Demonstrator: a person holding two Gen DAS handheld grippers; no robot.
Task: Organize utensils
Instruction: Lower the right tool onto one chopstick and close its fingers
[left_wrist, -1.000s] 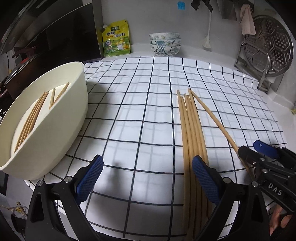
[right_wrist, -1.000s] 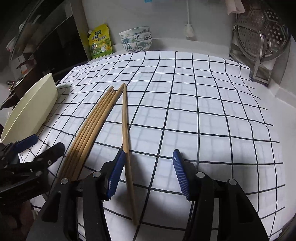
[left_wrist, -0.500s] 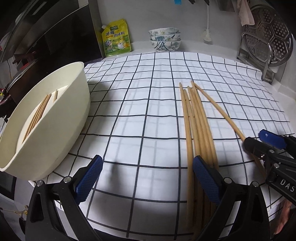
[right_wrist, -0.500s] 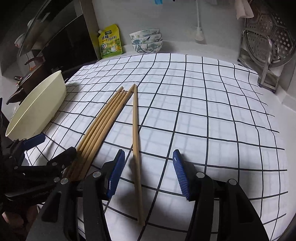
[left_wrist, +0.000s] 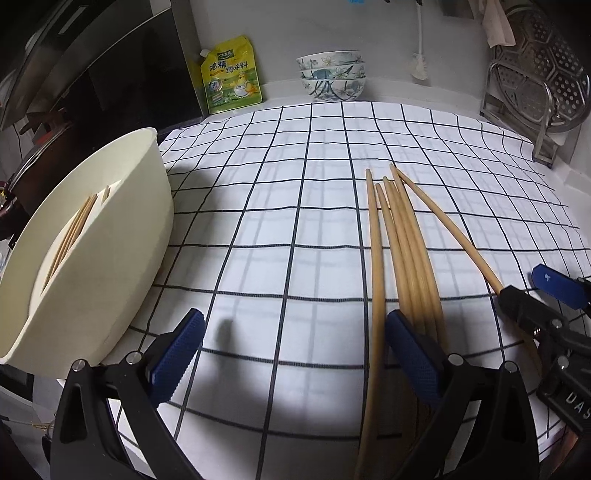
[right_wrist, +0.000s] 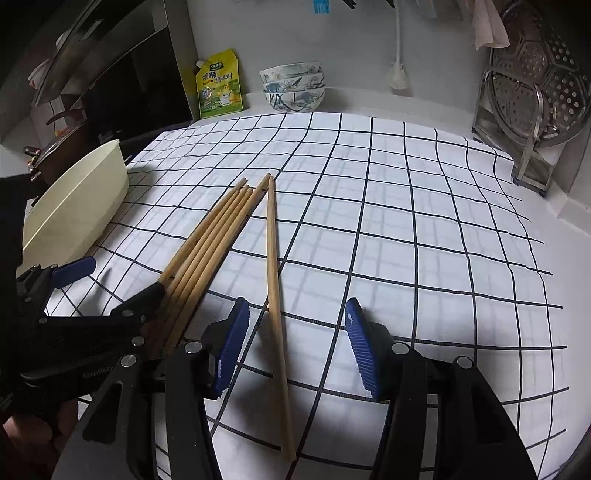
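Leftmost chopstick (left_wrist: 376, 258) shifted, slender round wood

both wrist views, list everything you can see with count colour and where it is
chopsticks on the cloth: six, tan wood; five bundled, one apart to their right
chopsticks in the tub: several, tan; exact count unclear
tub: one, cream, left edge of the cloth
cloth: one, white with dark grid, covering the counter
bowls: three stacked, white with blue-green pattern, back by the wall
pouch: one, yellow-green, back left against the wall
steamer plate: one, perforated metal, standing in a metal rack back right
left gripper: black with blue pads, open, beside the bundle
right gripper: black with blue pads, open, straddling the lone chopstick
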